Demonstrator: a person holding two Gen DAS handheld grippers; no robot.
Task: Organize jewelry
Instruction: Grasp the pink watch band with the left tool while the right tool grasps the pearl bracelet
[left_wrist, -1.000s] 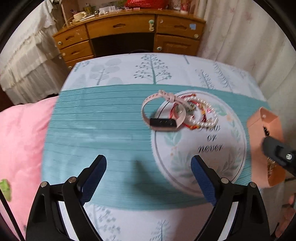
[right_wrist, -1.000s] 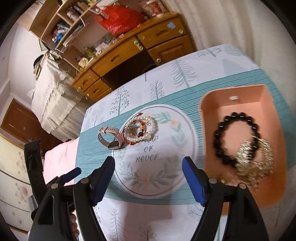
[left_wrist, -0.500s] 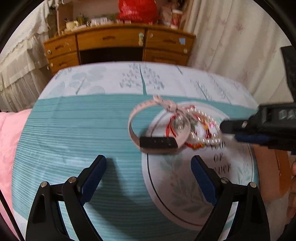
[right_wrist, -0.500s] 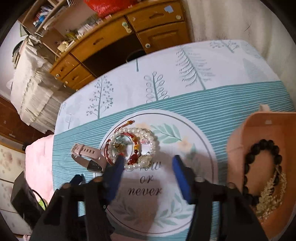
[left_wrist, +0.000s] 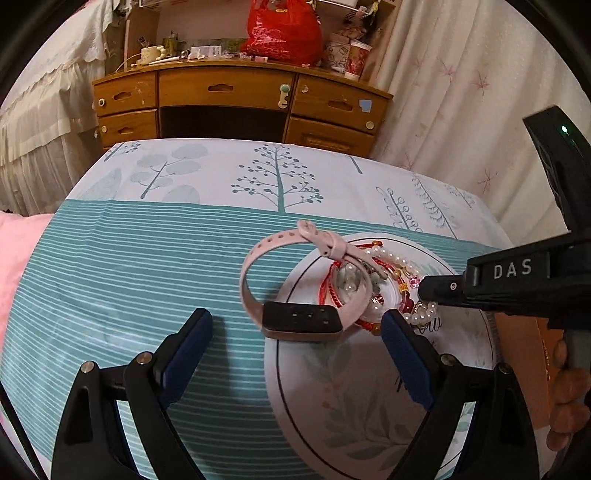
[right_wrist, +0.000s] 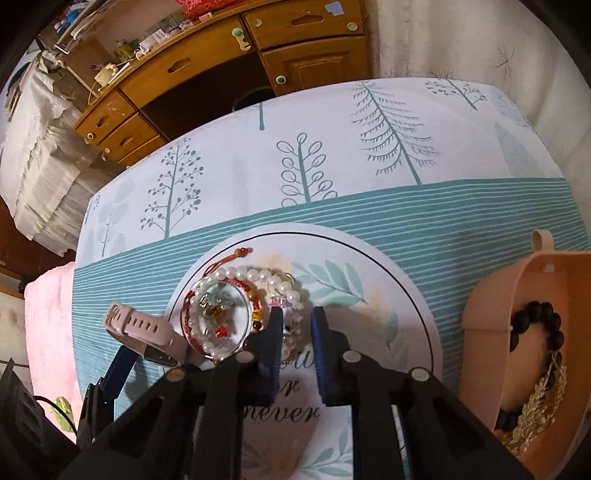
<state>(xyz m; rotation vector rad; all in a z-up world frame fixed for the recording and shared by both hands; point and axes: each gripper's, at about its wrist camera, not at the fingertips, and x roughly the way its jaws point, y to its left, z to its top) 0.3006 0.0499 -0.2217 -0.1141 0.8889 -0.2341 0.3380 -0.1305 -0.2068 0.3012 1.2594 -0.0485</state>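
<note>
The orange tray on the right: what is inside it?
In the orange tray lie a black bead bracelet and a gold leaf-shaped ornament, touching each other. The tray's near end is cut off by the picture's edge, so anything there cannot be seen.

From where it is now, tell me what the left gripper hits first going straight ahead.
Likely the pink watch: its dark face lies right ahead of the open left gripper, half on the printed mat. Depth is uncertain.

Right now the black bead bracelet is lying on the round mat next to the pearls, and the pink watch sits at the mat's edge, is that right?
Not quite. The black bead bracelet lies in the pink tray, off to the side of the round mat, as the right wrist view shows. The pearls are on the mat, and the pink watch sits at its edge.
</note>
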